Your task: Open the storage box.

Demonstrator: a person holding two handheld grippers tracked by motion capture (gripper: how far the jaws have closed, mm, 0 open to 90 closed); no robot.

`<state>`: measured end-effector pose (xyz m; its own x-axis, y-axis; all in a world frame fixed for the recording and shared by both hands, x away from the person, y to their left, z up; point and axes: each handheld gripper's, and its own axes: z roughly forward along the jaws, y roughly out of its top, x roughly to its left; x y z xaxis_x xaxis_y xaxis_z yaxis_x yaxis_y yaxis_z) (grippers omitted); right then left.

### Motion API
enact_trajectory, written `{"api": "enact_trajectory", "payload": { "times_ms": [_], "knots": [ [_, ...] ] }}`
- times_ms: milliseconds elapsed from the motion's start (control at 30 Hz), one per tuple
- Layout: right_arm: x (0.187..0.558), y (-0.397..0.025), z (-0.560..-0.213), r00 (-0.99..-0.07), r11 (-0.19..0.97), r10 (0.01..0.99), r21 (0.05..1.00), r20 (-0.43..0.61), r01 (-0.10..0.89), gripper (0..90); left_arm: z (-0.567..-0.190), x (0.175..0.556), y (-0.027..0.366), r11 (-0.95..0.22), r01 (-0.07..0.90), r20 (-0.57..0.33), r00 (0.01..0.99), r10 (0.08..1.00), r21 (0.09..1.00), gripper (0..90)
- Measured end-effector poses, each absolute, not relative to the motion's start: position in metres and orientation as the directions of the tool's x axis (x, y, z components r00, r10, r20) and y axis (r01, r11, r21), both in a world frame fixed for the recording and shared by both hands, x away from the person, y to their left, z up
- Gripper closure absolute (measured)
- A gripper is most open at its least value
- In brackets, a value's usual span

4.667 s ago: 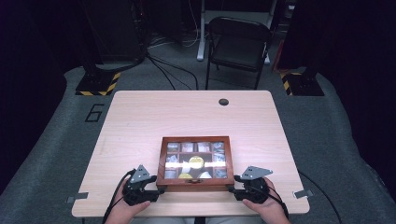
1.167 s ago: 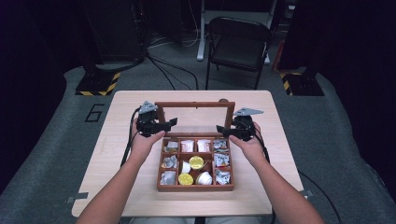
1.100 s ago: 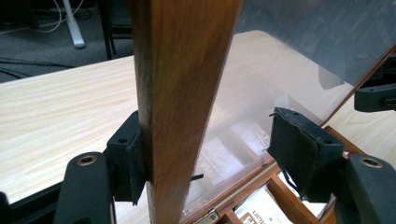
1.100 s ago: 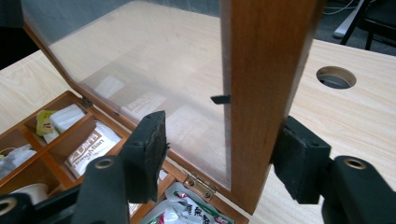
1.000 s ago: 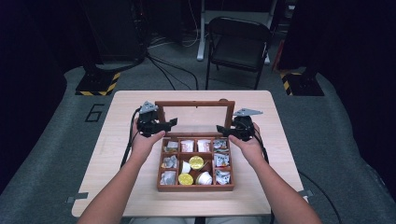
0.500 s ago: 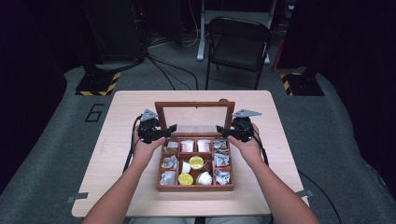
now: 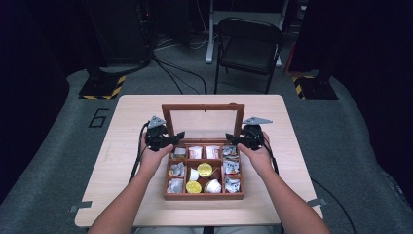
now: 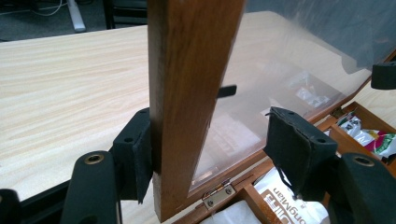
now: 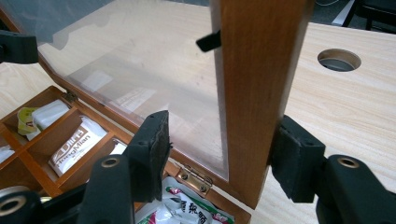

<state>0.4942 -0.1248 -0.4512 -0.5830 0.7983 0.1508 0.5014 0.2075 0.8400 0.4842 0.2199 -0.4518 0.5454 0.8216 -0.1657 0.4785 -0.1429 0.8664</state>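
The left gripper and right gripper gape open, each straddling a side rail of the upright lid. The wooden box sits on the bench.

Overhead light falls evenly on the pale table, while the floor and room behind sink into near-black. The high view is soft and grainy. In the gripper views the lid stands sharp (its pane hazy with glare), and the near jaws blur at the bottom edge.
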Motion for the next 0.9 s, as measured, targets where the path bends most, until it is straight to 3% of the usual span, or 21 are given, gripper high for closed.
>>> {"api": "enact_trajectory", "payload": {
  "times_ms": [900],
  "knots": [
    [0.512, -0.114, -0.455, -0.527, 0.219, 0.842, 0.820, 0.115, 0.528, 42.3, -0.463, 0.502, 0.216, -0.070, 0.505, -0.203, 0.465, 0.862, 0.861, 38.5]
  ]
}}
